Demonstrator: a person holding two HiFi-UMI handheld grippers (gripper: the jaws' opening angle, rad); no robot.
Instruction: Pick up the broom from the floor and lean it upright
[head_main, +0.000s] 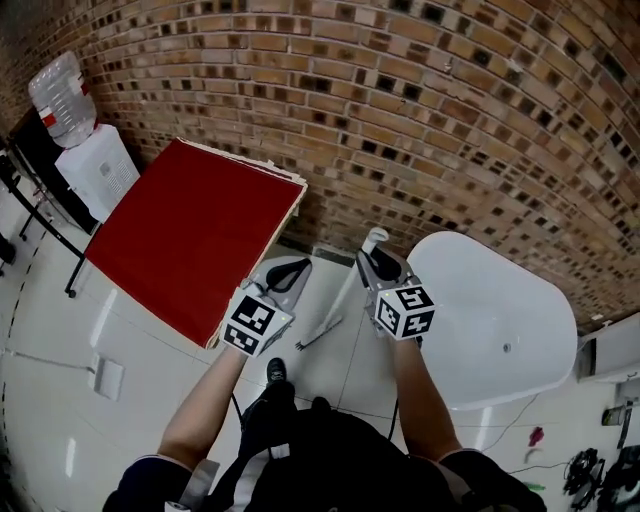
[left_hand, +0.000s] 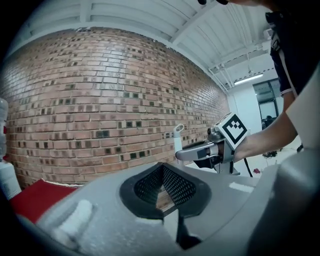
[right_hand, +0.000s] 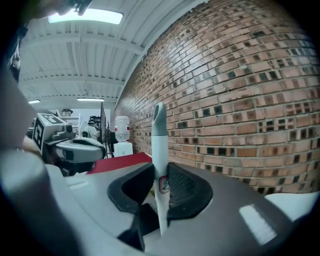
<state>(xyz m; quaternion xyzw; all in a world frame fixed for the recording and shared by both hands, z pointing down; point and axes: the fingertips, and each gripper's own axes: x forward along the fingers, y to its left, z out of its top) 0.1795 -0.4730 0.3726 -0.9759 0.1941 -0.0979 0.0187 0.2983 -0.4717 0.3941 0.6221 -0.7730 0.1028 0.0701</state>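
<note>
**Holding the broom upright, the lean not yet made**

Seen from the head view, the brick wall filled twelve o'clock, a red board was propped at ten o'clock and a white table sat at three. The broom was off the floor, its pale, slim handle near vertical, with a grey cap on top and a small label at grip height. The right gripper was clamped on that handle, jaws about half closed. The left gripper sat at nine o'clock of it, jaws drawn together on nothing. The lift looked done. Next, I judged, the handle's top had to rest against the wall before release.
</note>
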